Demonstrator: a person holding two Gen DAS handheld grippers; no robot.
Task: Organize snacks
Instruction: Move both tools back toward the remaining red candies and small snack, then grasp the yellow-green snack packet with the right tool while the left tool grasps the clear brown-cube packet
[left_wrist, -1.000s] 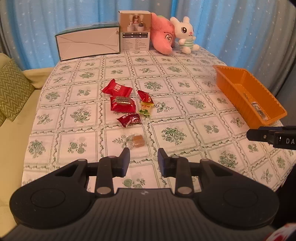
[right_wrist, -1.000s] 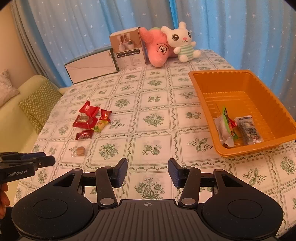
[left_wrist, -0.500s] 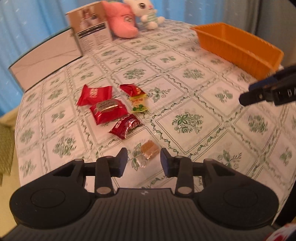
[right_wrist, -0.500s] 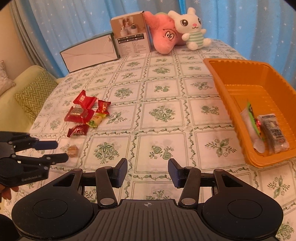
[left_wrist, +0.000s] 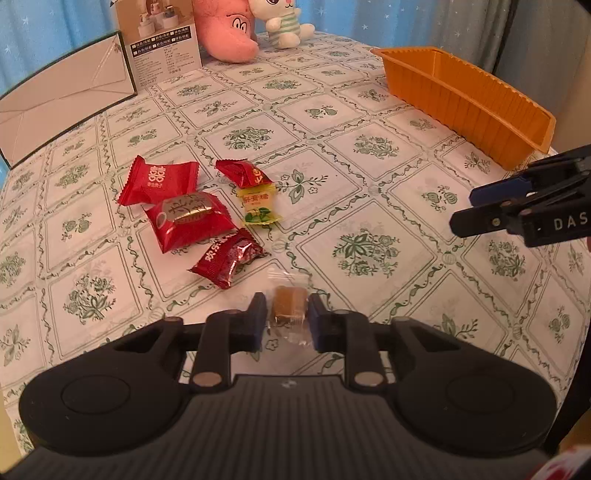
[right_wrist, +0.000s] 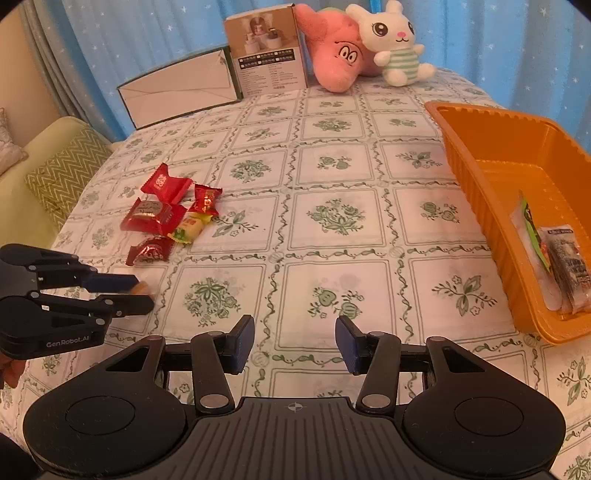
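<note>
A brown candy (left_wrist: 290, 303) in a clear wrapper lies on the patterned tablecloth between the fingers of my left gripper (left_wrist: 288, 314). Its jaws are closing and the pads meet the candy's sides. From the right wrist view the left gripper (right_wrist: 138, 295) sits low at the left edge with the candy (right_wrist: 143, 287) at its tips. Just beyond lie several red snack packets (left_wrist: 188, 218) and a yellow-green one (left_wrist: 258, 205). My right gripper (right_wrist: 295, 341) hovers open and empty over the cloth. The orange tray (right_wrist: 461, 177) at the right holds a few wrapped snacks (right_wrist: 565, 266).
At the table's far side stand a flat white box (right_wrist: 177, 92), a tall printed carton (right_wrist: 269, 55), a pink plush (right_wrist: 336, 51) and a white bunny plush (right_wrist: 395, 44). A yellow-green sofa with a zigzag cushion (right_wrist: 62, 173) lies past the left table edge. Blue curtains hang behind.
My left gripper came down and forward over the brown candy, rolled, and its jaws narrowed around it. The right gripper drifted lower, staying open.
</note>
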